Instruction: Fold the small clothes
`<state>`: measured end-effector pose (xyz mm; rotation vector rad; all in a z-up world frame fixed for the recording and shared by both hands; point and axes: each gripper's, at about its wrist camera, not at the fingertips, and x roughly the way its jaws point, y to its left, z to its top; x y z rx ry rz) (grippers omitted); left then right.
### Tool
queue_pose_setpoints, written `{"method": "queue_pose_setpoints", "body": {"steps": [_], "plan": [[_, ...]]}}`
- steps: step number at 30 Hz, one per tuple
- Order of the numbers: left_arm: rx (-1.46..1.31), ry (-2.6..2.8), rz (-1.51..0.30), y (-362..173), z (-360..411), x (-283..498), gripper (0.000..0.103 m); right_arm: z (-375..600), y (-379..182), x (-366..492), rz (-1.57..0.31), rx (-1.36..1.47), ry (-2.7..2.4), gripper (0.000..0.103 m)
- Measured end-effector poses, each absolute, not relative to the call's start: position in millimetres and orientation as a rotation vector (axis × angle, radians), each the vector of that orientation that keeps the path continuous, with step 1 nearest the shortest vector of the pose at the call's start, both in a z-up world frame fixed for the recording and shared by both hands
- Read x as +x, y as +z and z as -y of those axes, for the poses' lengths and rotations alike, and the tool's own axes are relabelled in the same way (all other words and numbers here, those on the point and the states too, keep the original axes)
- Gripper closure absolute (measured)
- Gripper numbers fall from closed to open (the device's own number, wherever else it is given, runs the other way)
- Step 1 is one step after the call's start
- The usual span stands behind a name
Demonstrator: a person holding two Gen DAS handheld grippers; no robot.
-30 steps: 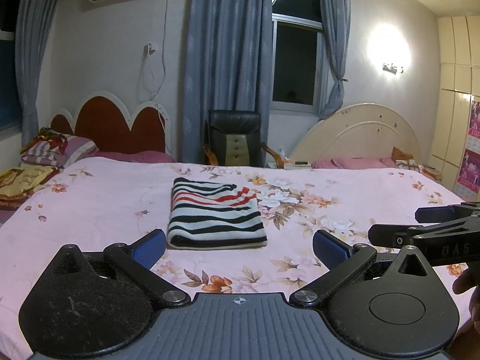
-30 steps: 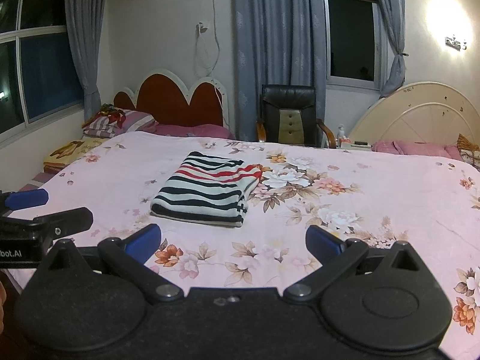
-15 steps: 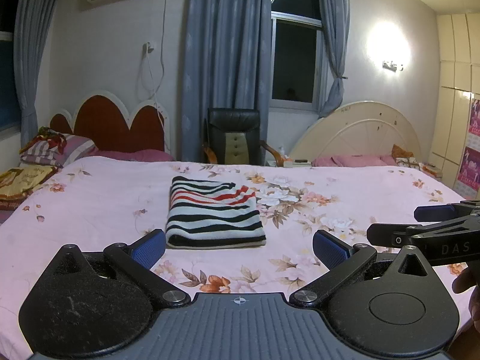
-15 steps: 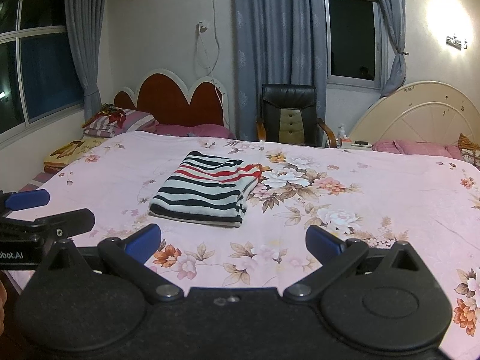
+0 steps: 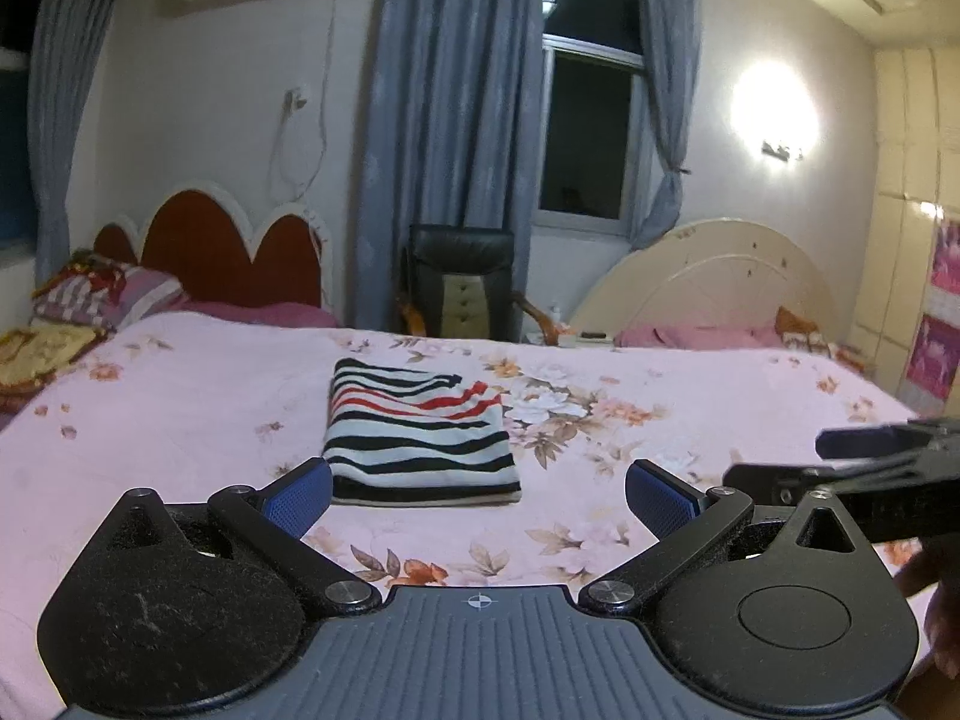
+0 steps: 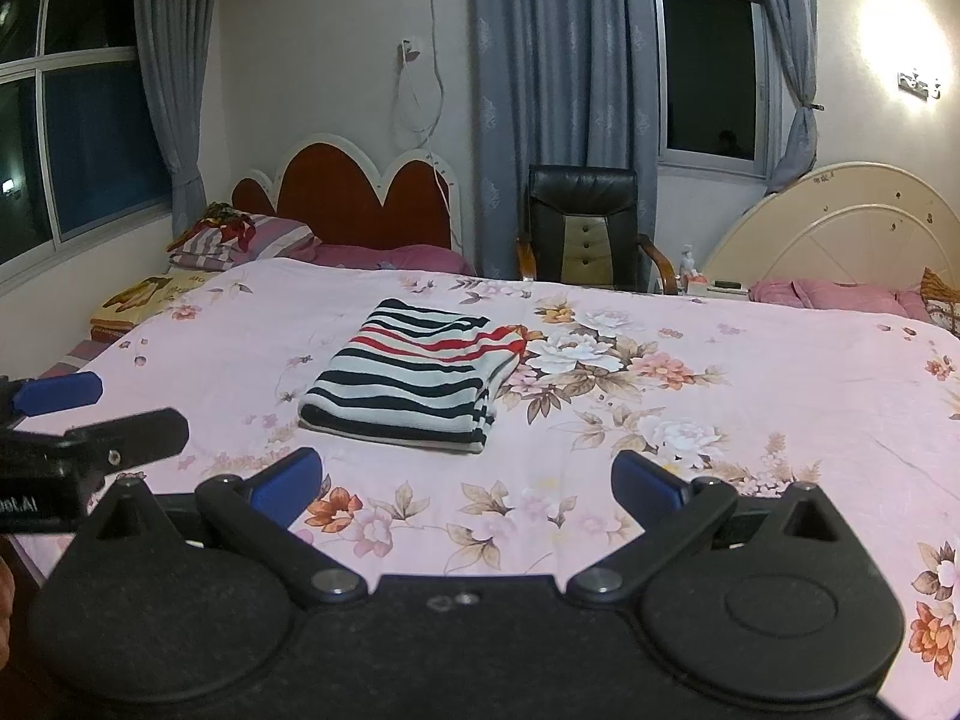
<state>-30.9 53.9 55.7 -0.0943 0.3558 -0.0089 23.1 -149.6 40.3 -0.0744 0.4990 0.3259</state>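
The left gripper [image 5: 478, 495] has its jaws spread wide and holds nothing; its blue pads [image 5: 298, 493] hang above the bed [image 5: 180, 414], the left one just short of the near left corner of the shirt [image 5: 417, 432]. The right gripper [image 6: 465, 480] is likewise wide open and empty, set back from the shirt [image 6: 414, 375] with a strip of floral sheet between its pads and the cloth's near edge.

The shirt lies folded into a neat rectangle, flat on the bed [image 6: 750, 372], black and white stripes toward the grippers and red stripes at its far end. From the left gripper it sits ahead, its near edge between the jaws but toward the left pad; from the right gripper it sits ahead and to the left. Each gripper shows in the other's view: the right one to the right of the shirt, the left one to its left, both well apart from it.

Against the frames a second ago, the shirt has not shifted, and both grippers have kept their jaws open. The left view has tilted slightly and blurs a little; the right view is nearly unchanged.

Beyond the shirt stand a red headboard [image 6: 360, 198] to its far left, a black chair [image 6: 585, 228] behind it and a cream headboard [image 6: 840, 228] to its far right.
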Motion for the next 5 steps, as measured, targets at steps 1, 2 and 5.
{"method": "queue_pose_setpoints", "body": {"steps": [1, 2, 5], "plan": [[-0.089, -0.002, -0.35, 56.0, -54.1, -31.2, 0.0, 149.3, 40.3, 23.1, -0.501, -0.074, 0.325, 0.001], [-0.078, 0.001, -0.347, 56.2, -53.4, -31.1, 0.0, 149.4, 40.4, 23.0, -0.5, -0.073, 0.325, 0.001], [-0.074, 0.004, -0.347, 56.7, -52.6, -30.9, 0.0, 149.0, 40.3, 23.9, -0.501, -0.074, 0.325, 0.001]]}}
